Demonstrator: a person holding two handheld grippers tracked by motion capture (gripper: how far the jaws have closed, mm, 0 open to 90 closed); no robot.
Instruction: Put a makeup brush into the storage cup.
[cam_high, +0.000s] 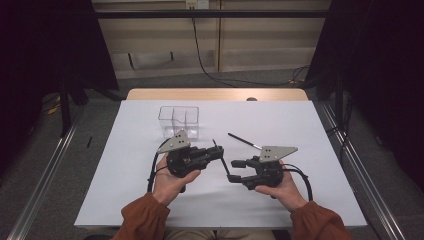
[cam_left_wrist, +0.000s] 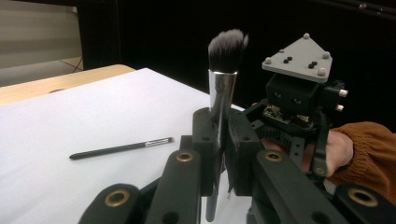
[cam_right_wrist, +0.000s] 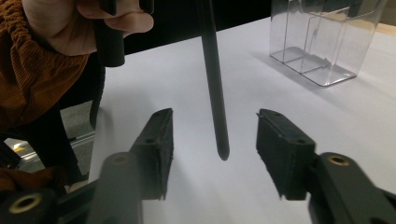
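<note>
A clear plastic organizer (cam_high: 179, 120) with compartments stands upper centre of the high view on the white table (cam_high: 125, 170), well apart from both hands. To its right, just above the right hand, a thin black pencil-like stick (cam_high: 244, 141) lies flat on the table; in the left gripper view it sits left of centre (cam_left_wrist: 122, 148). Neither one blocks the grippers.

Centre of the high view, the left gripper (cam_high: 218, 152) is clamped tight on a makeup brush (cam_high: 222, 159), pinching it at the silver ferrule. In the left gripper view the brush (cam_left_wrist: 224, 79) stands upright between the jaws, dark bristles at top centre. Its black handle (cam_right_wrist: 214, 79) hangs down the middle of the right gripper view, tip clear of the table.

The right gripper (cam_high: 235, 170) sits just right of that handle, jaws parted about halfway, the handle between them with a gap on each side, pads not touching it. Both hands come in from the bottom edge, rust-coloured sleeves showing, grippers pointed toward each other.
</note>
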